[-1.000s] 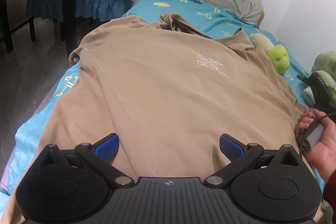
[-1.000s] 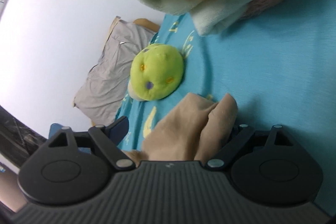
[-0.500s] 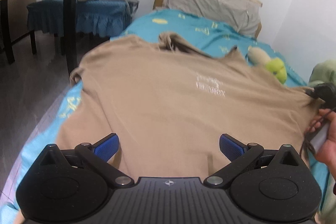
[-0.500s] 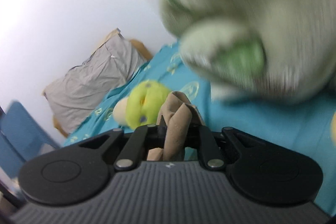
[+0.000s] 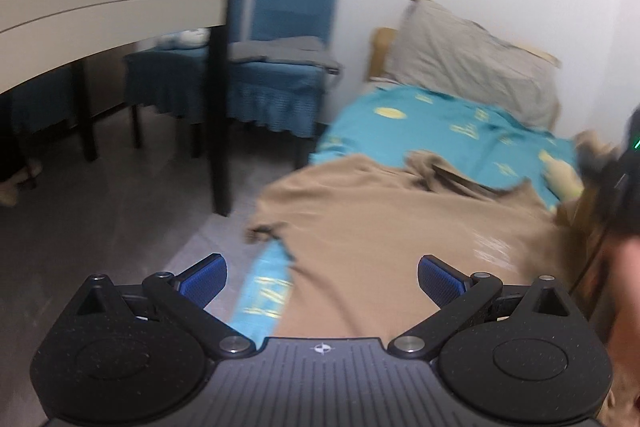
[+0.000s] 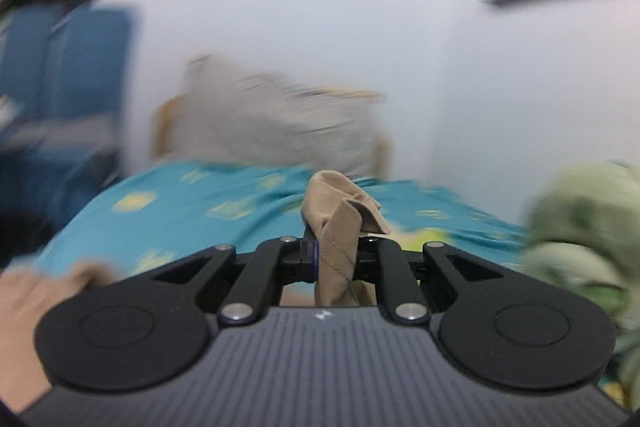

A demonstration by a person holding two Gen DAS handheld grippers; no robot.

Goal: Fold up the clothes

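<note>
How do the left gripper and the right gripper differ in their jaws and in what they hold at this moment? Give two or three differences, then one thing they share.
The left gripper has its jaws spread wide; the right gripper has them closed. The left gripper grips nothing, with the tan T-shirt lying beyond its blue pads; the right gripper pinches a bunched, hemmed edge of the T-shirt. Both have black bodies and face the turquoise bedsheet.

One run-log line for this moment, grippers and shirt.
left gripper: open, empty | right gripper: shut on tan shirt edge | shirt: spread on bed
</note>
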